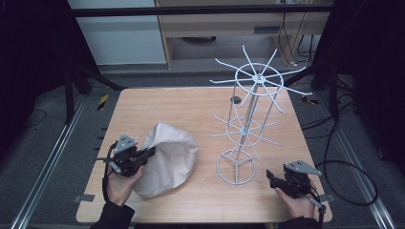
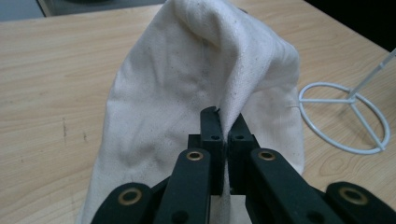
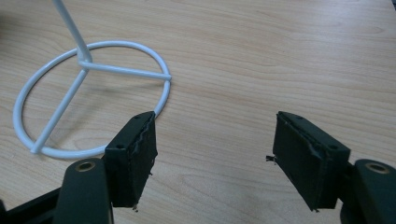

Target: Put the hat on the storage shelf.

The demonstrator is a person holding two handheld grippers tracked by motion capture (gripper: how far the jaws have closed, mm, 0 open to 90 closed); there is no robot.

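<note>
A wooden bench (image 1: pixel 191 107) stood in the middle. On its right side stood a tall white wire rack (image 1: pixel 250 119) with thin arms sticking out and a round ring foot. Black cables (image 1: pixel 344 167) lay on the grey floor (image 1: pixel 43 143) to the right.

My left gripper (image 1: pixel 143 156) is matte black with a grey 3-cornered plate on top and a black cable curling off toward 7 o'clock. In the left gripper view its 2 arms carry brass-ringed pivots. My right gripper (image 1: pixel 270 177) is built alike, its cable trailing toward 4 o'clock; its 2 jaws have ridged inner faces. I wear dark sleeves (image 1: pixel 113 215) on both arms.
</note>
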